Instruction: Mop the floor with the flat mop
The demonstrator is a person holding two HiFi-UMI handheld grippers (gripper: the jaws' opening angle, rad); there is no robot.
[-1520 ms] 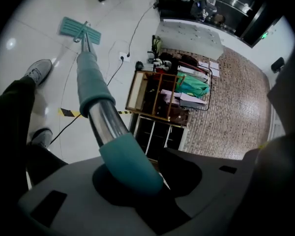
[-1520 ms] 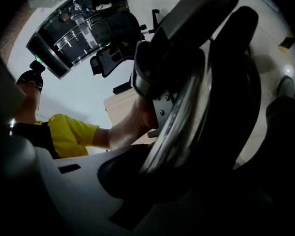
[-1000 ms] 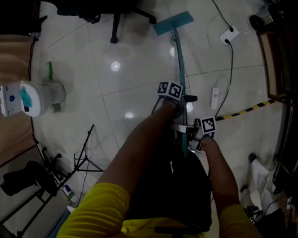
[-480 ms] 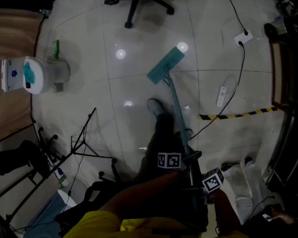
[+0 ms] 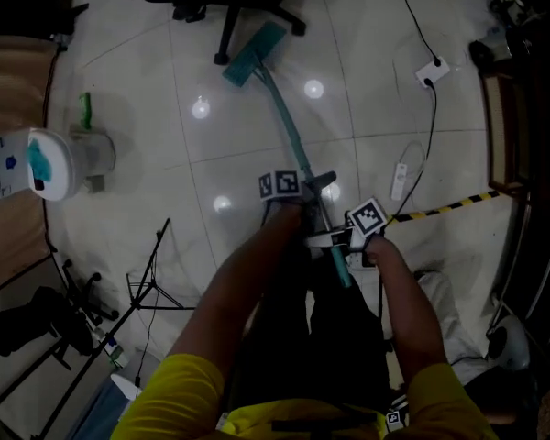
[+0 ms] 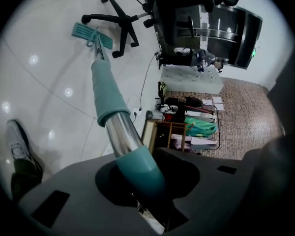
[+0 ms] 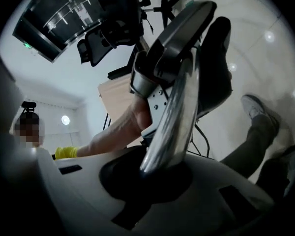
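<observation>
The flat mop has a teal head [image 5: 253,53] lying flat on the white tile floor, close to an office chair's base. Its chrome handle [image 5: 289,136] with teal sleeves slants back to my hands. My left gripper [image 5: 302,207] is shut on the handle ahead of my right gripper [image 5: 344,241], which is shut on it further back. In the left gripper view the teal sleeve [image 6: 137,168] passes between the jaws of the left gripper [image 6: 143,178], with the mop head [image 6: 91,32] far off. In the right gripper view the chrome pole [image 7: 174,122] rises from the right gripper [image 7: 160,176].
A black office chair [image 5: 225,7] stands just beyond the mop head. A white power strip [image 5: 428,70] with its cable and yellow-black floor tape [image 5: 440,207] lie to the right. A white bin [image 5: 50,159] and a black tripod [image 5: 147,282] are on the left. My shoe [image 6: 17,146] stands near the handle.
The mop was pulled back toward me, then pushed out again. Its head now lies further left, by the chair base. Both hands went back and forward with the handle.
</observation>
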